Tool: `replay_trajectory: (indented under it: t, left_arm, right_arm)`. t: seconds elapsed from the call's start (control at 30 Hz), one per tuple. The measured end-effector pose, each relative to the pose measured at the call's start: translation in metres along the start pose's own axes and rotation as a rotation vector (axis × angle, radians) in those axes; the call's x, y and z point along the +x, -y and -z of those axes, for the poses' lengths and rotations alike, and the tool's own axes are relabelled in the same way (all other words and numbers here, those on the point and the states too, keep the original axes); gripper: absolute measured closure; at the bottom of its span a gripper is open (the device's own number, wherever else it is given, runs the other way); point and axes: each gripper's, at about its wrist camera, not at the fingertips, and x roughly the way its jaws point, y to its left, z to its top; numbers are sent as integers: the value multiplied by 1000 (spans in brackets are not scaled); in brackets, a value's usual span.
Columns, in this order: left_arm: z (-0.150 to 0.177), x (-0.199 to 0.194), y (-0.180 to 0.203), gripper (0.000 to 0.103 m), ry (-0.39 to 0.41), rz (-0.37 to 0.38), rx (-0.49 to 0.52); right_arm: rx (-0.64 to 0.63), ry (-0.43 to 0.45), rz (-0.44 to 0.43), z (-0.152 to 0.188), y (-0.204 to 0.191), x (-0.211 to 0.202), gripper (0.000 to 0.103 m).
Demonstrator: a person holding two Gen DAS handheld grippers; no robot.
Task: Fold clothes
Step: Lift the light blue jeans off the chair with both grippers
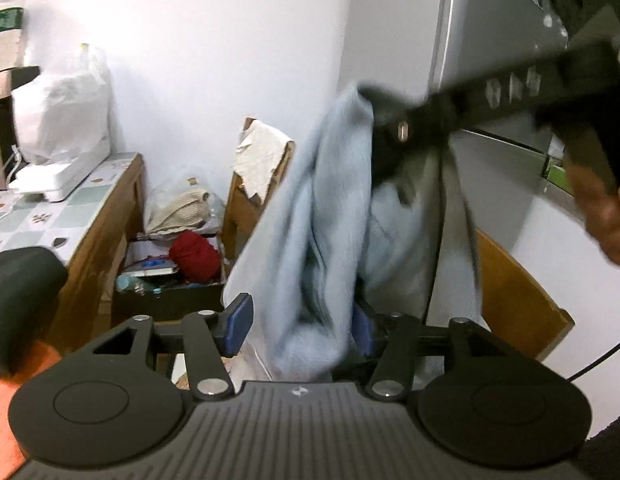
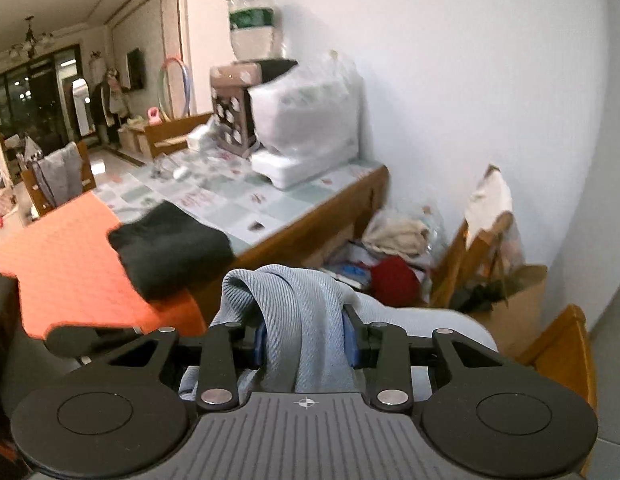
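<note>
Pinched a bunched fold of the light-blue ribbed knit garment between the blue pads of the right gripper, cloth spilling over the jaws toward 6 o'clock. Stood spread on the left gripper, jaws apart around the hanging tail, left pad clear of the cloth; contact at the right pad could not be told. Hung the garment in the air from the right gripper toward 12 o'clock in the left view. Judged soft, light and limp, fairly grippy; best taken at a hem or corner, not mid-bunch. Lay behind, at 10 o'clock in the right view, a folded black garment on orange cloth. Blurred by motion; hems, sleeves and true shape hidden in folds.
</note>
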Motion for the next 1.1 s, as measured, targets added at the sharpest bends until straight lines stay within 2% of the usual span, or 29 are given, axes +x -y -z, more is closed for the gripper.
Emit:
replay_trajectory:
  t: [0.17,0.23,0.27,0.3,0.4,0.53,0.67,0.83,0.93,1.1]
  left_arm:
    - [15,-43,-29,46,14,-12,-53]
    - [18,-64,-47,60,28,7,-76]
    - [18,-76,-56,63,39,21,-86]
    - [18,-90,-64,72,54,27,-90]
    - [16,-135,-84,82,106,22,-81]
    - [10,-194,-108,84,161,-17,-64]
    - [0,-249,-135,84,182,-84,-67]
    - [-9,-320,-162,85,199,-160,-134]
    - [-15,-360,-168,85,237,-221,-139]
    - [-17,-400,-195,85,260,-328,-214]
  right_arm:
    - [32,57,2,-13,-53,-23,65]
    - [40,83,6,-17,-77,-32,65]
    - [44,96,9,-19,-88,-35,65]
    - [47,110,12,-21,-100,-39,65]
    - [57,154,8,-31,-132,-52,65]
    - [66,203,-29,-49,-170,-67,65]
    - [40,211,-104,-73,-206,-75,65]
    - [-44,209,-231,-112,-246,-78,65]
    - [-95,217,-322,-138,-265,-79,65]
    - [-186,174,-446,-172,-305,-56,65]
